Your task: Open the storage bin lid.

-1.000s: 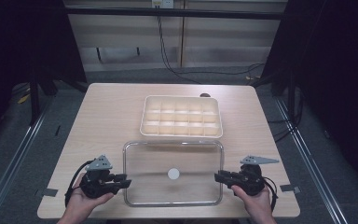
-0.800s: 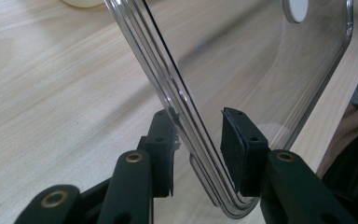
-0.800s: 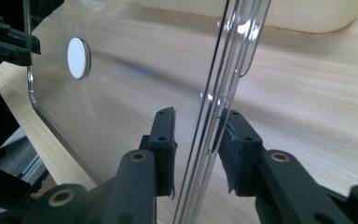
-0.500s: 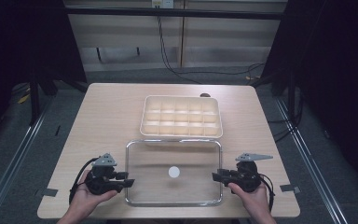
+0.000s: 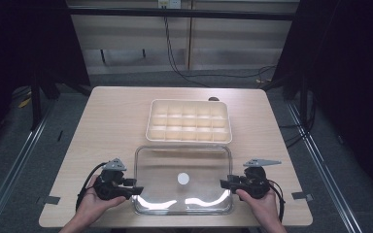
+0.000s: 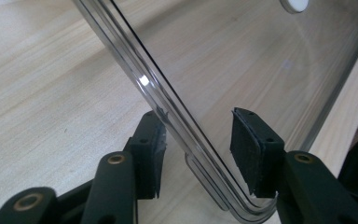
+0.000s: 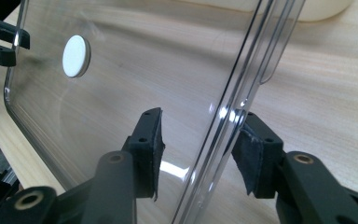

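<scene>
The clear rectangular plastic lid (image 5: 183, 179) lay flat at the desk's (image 5: 111, 126) near edge, its short ends between the just-opened, unpressing jaws of the left gripper (image 5: 137, 190) and right gripper (image 5: 223, 183).

Bright table, dark surroundings, lid (image 5: 183, 180) glare
</scene>
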`<action>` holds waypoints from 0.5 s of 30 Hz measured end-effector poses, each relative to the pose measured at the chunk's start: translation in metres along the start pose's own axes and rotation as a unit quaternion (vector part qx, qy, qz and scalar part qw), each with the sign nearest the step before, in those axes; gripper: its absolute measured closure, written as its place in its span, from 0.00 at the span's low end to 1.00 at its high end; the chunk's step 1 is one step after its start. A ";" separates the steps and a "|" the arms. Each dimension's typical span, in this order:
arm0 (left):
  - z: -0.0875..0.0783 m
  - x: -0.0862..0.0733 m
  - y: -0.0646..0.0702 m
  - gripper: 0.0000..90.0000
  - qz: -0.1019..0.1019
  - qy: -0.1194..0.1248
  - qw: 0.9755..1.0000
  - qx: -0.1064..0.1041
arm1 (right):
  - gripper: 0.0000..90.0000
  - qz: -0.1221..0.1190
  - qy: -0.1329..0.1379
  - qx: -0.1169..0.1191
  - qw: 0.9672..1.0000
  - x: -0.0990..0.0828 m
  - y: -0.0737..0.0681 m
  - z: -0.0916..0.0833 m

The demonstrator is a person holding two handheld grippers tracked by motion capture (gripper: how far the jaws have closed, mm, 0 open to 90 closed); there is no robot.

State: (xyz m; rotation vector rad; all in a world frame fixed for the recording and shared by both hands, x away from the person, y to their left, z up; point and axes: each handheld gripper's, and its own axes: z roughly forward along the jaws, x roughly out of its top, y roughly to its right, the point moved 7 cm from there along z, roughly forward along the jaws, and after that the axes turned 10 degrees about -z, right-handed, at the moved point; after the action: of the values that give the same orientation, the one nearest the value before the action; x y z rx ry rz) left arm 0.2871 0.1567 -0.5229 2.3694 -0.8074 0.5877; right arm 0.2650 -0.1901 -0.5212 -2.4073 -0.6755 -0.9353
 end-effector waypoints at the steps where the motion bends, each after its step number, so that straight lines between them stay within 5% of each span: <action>1: 0.001 0.000 0.000 0.60 -0.003 0.001 1.000 0.003 | 0.59 0.000 -0.005 -0.001 1.000 -0.001 0.001 0.001; 15: 0.007 0.000 -0.002 0.58 0.003 0.000 1.000 0.016 | 0.52 -0.001 -0.027 -0.013 1.000 -0.007 0.005 0.009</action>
State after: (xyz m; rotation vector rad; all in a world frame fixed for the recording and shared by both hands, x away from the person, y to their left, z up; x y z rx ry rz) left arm 0.2902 0.1532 -0.5288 2.3963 -0.8118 0.6088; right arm 0.2680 -0.1910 -0.5330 -2.4634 -0.6905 -0.8883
